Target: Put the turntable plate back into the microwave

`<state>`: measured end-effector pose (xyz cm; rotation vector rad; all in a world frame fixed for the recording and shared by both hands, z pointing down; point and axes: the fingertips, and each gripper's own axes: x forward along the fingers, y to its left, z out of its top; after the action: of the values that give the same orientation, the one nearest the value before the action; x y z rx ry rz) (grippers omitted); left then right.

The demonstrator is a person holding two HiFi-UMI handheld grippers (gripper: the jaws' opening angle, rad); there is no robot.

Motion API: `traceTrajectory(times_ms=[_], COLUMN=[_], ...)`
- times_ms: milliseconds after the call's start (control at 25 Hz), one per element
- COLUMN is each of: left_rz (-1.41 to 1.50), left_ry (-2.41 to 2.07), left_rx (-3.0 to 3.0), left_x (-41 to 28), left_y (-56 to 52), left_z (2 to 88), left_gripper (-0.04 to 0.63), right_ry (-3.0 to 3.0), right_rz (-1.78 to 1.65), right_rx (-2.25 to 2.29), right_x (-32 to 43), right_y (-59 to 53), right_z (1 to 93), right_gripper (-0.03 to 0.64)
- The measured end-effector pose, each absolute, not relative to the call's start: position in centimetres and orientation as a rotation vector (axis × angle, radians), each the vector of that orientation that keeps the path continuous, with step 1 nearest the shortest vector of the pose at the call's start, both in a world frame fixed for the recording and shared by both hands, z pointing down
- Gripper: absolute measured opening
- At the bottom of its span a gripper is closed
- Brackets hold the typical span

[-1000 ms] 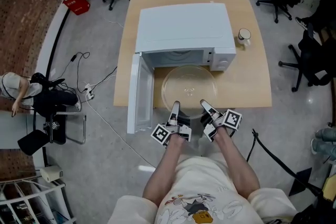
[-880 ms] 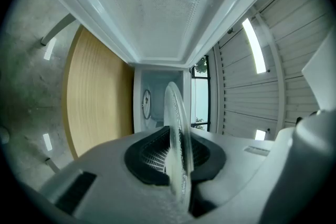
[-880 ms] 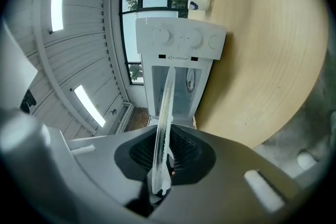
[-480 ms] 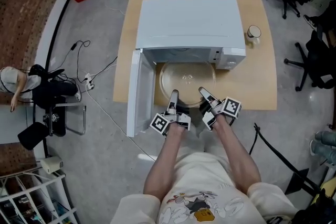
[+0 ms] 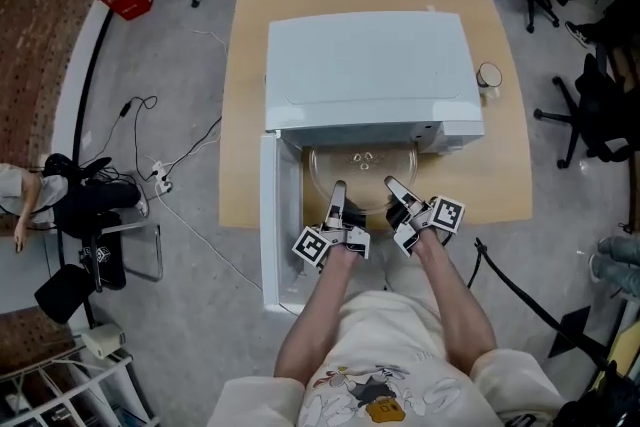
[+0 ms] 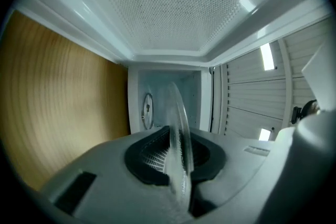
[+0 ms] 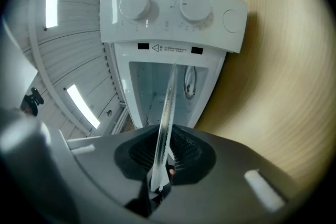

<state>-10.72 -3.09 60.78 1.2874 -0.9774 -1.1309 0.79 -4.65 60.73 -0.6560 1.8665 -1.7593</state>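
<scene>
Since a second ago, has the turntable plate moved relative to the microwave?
Yes. The turntable plate has gone deeper into the microwave: earlier nearly all of it lay in front of the opening, now only its near part shows.

We read no legible words. Small arrow mark [image 7: 156,48] beside tiny unreadable print on white microwave control panel [image 7: 173,29], below two round dials [image 7: 135,7].
</scene>
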Motion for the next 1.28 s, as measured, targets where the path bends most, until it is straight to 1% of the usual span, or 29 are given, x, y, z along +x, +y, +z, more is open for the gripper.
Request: traceTrajectory(times_ms=[800, 840, 960, 1160, 1200, 1240, 1280], left_rz=[-1.167, -1.169, -1.174, -1.181, -1.178, -1.174, -1.17], left_ry=[-1.016, -1.014, -1.013, -1.019, -1.023, -1.027, -1.029], left_rx=[1.215, 1.212, 1.201, 1.175, 1.17, 1.166, 1.161], left_x=[-12.4, -12.3, -12.3, -12.3, -12.4, -12.4, -12.4], left_y=[-11.8, -12.1, -13.1, -13.8, -14.0, -14.2, -14.4], left_z=[64.1, 64.2, 64.5, 65.1, 65.2, 65.3, 65.4], left_gripper=[0.031, 0.032, 0.034, 0.035, 0.034, 0.035, 0.034], right_ry=[1.867, 1.875, 1.885, 1.882, 1.883, 1.88, 1.869], right_rz=[-1.747, -1.752, -1.772, -1.807, -1.814, -1.821, -1.829], right_rx=[-0.716, -0.715, -0.691, -0.637, -0.631, -0.636, -0.648], right_x=[-0.7, -0.7, -0.7, -1.3, -1.6, -1.8, -1.8], right_y=[-13.2, -13.2, -13.0, -12.0, -11.9, -12.0, -12.1], right_z=[64.2, 64.4, 64.5, 64.2, 64.2, 64.3, 64.5], right_gripper=[0.06, 0.066, 0.118, 0.138, 0.138, 0.124, 0.075])
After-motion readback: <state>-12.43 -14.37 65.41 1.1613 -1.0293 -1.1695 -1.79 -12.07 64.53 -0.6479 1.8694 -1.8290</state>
